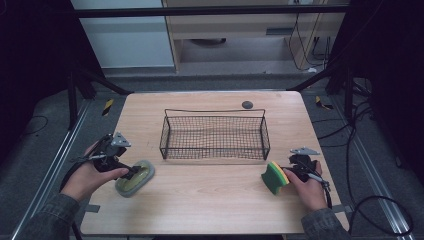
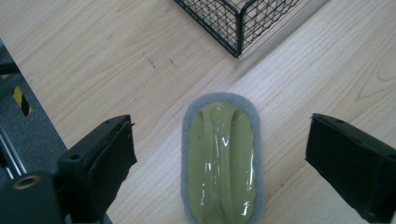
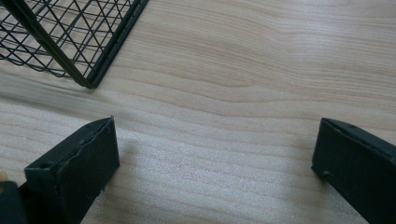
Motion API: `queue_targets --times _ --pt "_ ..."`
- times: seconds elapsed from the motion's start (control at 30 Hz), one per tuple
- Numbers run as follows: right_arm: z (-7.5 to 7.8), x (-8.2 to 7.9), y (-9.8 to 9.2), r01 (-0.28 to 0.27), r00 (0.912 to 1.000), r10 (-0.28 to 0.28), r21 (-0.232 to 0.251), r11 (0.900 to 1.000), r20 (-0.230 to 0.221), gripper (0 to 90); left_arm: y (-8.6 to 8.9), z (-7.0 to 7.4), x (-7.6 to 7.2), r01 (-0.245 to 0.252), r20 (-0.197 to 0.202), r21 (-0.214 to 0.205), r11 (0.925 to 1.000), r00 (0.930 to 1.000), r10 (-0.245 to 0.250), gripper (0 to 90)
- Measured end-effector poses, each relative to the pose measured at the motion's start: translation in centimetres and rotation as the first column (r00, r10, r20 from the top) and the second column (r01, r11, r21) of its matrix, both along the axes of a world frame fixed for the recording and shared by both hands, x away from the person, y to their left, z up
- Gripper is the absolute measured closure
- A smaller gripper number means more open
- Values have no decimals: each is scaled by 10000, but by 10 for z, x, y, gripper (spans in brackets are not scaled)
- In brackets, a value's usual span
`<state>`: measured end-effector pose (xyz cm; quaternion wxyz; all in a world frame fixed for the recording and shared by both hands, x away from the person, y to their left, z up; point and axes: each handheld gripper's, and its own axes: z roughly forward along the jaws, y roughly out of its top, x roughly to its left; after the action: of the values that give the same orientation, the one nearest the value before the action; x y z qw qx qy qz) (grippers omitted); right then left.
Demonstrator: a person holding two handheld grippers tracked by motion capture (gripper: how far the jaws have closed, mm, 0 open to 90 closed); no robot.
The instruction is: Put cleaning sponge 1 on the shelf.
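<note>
The left gripper stands with jaws spread wide, straddling the green scrubber without touching it. The right gripper is likewise spread over bare wood, with the green-and-yellow sponge just beside it. To grip well, centre the scrubber's raised handle between the pads, lower, then close evenly. The wire basket sits mid-table, empty. Dark floor and cables surround the table.
</note>
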<state>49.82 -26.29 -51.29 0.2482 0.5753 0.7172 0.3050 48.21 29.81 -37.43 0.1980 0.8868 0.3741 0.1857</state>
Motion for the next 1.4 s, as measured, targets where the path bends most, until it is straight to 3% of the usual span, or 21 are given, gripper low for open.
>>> queue_targets --times 0.17,0.23,0.5,0.63,0.97,1.23,1.4 --pt "0 -1 0 -63 10000 63 43 10000 -8 7 3 -3 4 -88 -302 -173 9998 9995 82 115" --pt "0 -1 0 -69 10000 69 42 10000 -8 8 4 -5 6 -35 -513 21 10000 9987 36 154" --pt "0 -1 0 -174 9998 174 26 9998 16 8 8 -7 10 25 -1029 102 9999 9947 -14 270" --pt "0 -1 0 -212 9998 212 -18 9998 45 8 9 -10 9 292 -1412 240 9993 9897 -255 300" --pt "0 -2 0 -228 9997 228 44 9997 14 8 8 -25 14 347 -2026 394 9986 9789 -260 335" --pt "0 -2 0 -268 9996 268 28 9996 21 8 1 -40 21 243 -2671 765 9968 9637 -30 405" --pt "0 -2 0 -282 9996 282 28 9996 24 8 -2 -43 22 -70 -2775 936 9956 9602 328 448"
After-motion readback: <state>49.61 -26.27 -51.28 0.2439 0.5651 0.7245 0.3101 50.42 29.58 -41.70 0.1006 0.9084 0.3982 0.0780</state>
